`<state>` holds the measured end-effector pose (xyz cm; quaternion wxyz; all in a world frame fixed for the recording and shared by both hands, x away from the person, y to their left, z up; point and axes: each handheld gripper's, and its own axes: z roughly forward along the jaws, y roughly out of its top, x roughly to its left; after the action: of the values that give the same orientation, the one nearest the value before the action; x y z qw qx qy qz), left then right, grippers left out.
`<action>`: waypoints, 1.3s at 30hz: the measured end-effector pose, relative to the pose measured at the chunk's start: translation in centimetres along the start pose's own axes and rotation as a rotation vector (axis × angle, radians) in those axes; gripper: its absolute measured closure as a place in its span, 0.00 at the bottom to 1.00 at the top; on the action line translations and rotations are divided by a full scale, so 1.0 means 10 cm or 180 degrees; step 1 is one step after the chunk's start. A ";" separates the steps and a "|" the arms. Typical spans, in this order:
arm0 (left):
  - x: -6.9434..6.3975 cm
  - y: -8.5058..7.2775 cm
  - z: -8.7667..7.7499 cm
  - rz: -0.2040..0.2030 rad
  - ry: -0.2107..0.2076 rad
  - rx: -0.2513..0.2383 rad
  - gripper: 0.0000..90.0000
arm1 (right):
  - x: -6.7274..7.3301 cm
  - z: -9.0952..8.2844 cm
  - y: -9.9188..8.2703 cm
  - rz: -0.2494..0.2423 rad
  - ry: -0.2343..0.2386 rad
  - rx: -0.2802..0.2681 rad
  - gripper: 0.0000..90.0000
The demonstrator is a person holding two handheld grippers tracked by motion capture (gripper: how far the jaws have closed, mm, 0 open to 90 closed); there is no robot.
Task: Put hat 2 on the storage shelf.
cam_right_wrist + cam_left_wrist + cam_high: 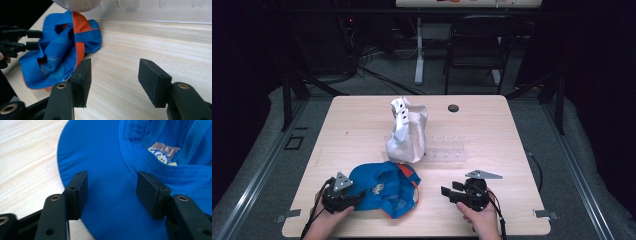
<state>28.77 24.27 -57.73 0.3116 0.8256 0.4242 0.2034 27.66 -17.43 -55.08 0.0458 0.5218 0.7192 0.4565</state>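
1. So there's a blue cap [384, 187] with orange trim lying crumpled at the near-left part of the wooden table [492, 130], brim pointing toward the person's left hand. There's an embroidered logo patch [163, 151] on the crown, can't read it though.
2. The left gripper [354, 198] sits right at the cap's near-left edge. In the left gripper view its jaws are spread wide on either side of the blue brim, nothing pinched between them.
3. The right gripper [447, 192] is just to the right of the cap, apart from it, over bare wood. Jaws are wide apart too, holding nothing, and they point left toward the cap.
4. Behind the cap, around the middle of the table, there's a white cap [407, 131] standing up kinda bunched, resting at the left end of a clear plastic rack [444, 150].
5. A small dark round hole [453, 108] sits near the far edge, and a black chair [477, 45] is on the floor beyond the table.
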 end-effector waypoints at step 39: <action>-0.16 0.06 0.12 -0.0128 -0.0381 -0.0020 0.29 | 0.18 0.18 -0.09 -0.0214 -0.0150 0.0369 0.59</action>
<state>29.01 22.26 -58.29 0.3431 0.8266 0.4206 0.1486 27.21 -15.00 -55.98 0.0478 0.5098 0.7602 0.3999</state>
